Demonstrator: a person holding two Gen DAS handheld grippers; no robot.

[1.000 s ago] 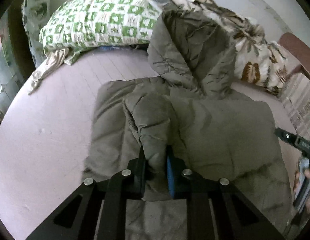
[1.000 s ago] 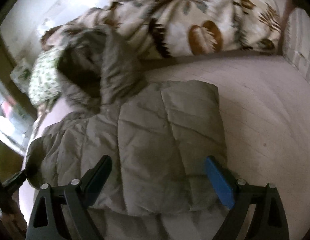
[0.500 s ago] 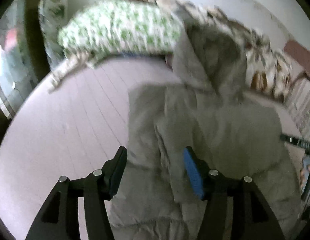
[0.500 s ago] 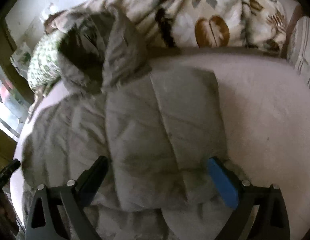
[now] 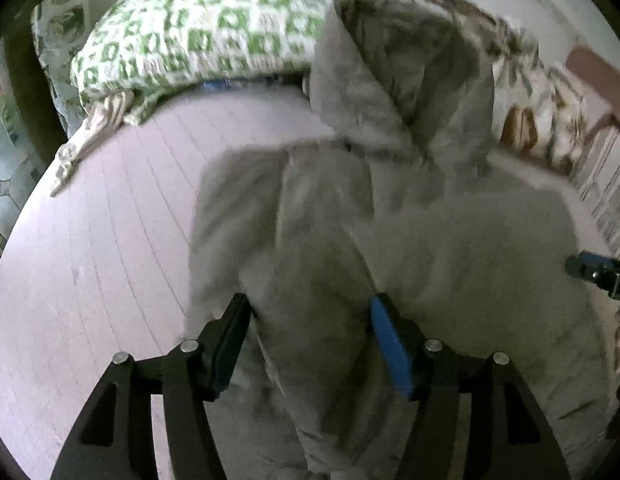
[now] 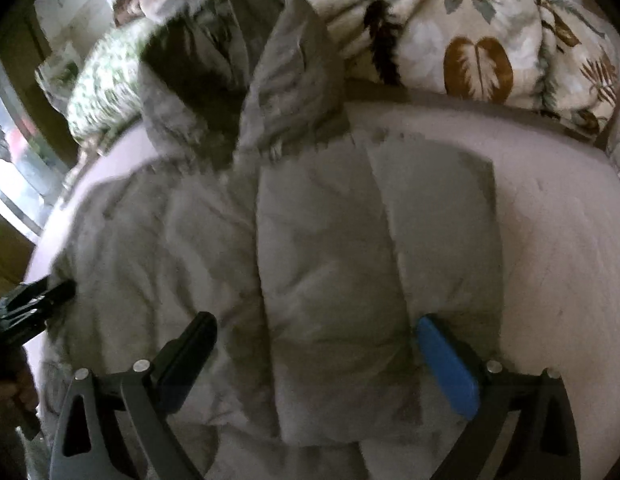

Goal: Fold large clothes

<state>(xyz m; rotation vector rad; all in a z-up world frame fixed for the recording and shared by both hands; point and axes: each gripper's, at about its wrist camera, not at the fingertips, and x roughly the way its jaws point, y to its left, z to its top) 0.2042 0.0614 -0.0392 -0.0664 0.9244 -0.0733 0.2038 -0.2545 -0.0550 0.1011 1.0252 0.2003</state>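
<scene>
A pale pink bed (image 5: 109, 248) holds a grey padded hooded jacket (image 6: 322, 264) spread across its middle, hood toward a green checked pillow (image 5: 197, 32) and leaf-print duvet (image 6: 490, 40). Above the jacket, the left gripper (image 5: 307, 340) and right gripper (image 6: 316, 360) both gape, grasping nothing

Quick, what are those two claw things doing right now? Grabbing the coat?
Left gripper: open, holding nothing, over the grey jacket's folded sleeve.
Right gripper: open, holding nothing, over the jacket.

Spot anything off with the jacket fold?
Mostly tidy. The jacket has both sleeves folded in, but its hood is unfolded, propped against the bedding. Both grippers are open.
</scene>
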